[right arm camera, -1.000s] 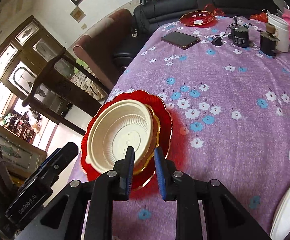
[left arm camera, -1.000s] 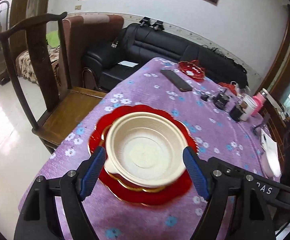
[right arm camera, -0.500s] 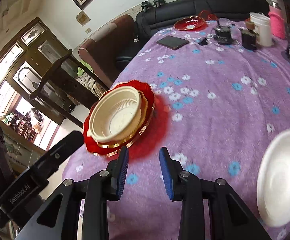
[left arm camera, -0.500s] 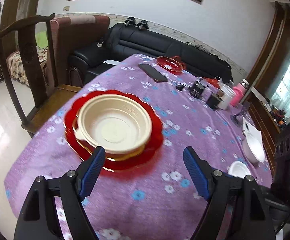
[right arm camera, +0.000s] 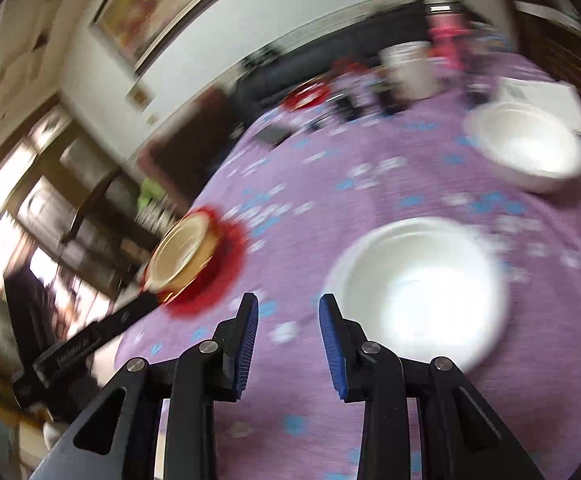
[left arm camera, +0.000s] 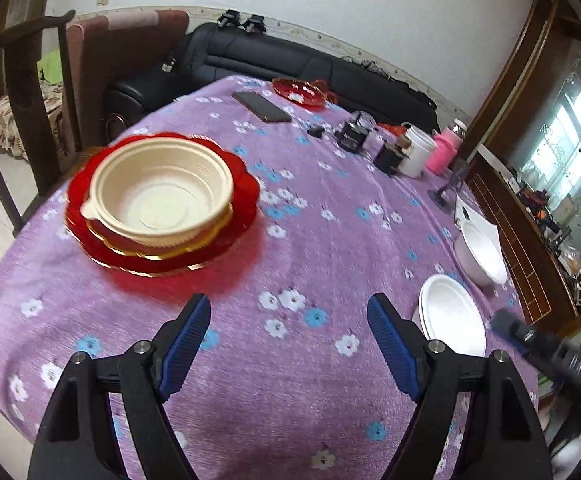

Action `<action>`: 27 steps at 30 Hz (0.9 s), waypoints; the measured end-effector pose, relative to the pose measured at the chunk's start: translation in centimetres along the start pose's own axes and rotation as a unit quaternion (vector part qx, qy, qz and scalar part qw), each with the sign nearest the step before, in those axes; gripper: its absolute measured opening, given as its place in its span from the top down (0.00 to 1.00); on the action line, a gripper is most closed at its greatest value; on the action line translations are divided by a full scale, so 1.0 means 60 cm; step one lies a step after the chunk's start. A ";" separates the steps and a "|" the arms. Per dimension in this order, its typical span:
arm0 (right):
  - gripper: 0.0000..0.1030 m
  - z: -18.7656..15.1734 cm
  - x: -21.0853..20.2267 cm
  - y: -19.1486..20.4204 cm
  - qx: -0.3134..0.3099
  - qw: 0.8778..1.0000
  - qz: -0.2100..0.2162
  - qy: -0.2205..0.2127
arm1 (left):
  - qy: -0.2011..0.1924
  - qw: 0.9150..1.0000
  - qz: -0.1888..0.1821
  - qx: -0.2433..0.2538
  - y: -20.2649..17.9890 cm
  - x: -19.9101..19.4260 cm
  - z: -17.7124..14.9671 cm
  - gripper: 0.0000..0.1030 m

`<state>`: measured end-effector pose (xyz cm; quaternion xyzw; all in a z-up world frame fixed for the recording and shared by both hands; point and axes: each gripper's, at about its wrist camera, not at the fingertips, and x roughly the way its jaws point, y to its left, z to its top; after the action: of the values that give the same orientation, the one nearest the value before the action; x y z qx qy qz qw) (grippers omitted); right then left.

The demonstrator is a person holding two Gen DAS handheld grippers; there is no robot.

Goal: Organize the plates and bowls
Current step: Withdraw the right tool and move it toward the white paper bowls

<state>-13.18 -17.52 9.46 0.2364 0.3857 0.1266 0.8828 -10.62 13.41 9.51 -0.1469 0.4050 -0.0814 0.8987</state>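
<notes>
Both claws empty, left gripper (left arm camera: 289,346) wide apart, right gripper (right arm camera: 288,330) narrowly parted; risk: that narrow gap rams the white plate (right arm camera: 418,290) rim at centre right, shoving it toward the white bowl (right arm camera: 526,146) upper right.

Table (left arm camera: 290,380) — purple flowered cloth (left arm camera: 330,220)

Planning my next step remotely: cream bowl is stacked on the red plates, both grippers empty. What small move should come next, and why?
Probably ease the right gripper toward the near rim of the white plate just to its right. Its jaws stand apart with nothing between them, and that plate and the white bowl behind it lie apart from the cream bowl and red plates. The left gripper is open over bare cloth.
</notes>
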 end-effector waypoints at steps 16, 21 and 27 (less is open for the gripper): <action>0.65 0.062 -0.096 -0.258 0.167 0.979 -0.086 -0.075 | 0.031 0.999 0.001 0.038 -0.046 0.048 -0.014 0.22; 0.65 0.051 -0.072 -0.253 0.162 0.983 -0.075 -0.049 | 0.041 0.998 -0.001 0.047 -0.066 0.061 -0.014 0.22; 0.65 0.037 -0.052 -0.246 0.152 0.986 -0.064 -0.023 | 0.050 0.997 -0.005 0.060 -0.093 0.071 -0.013 0.22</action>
<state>-12.99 -32.11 5.11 0.3458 0.3946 0.0043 0.8513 -8.54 6.85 7.83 -0.0903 0.4429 -0.1176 0.8842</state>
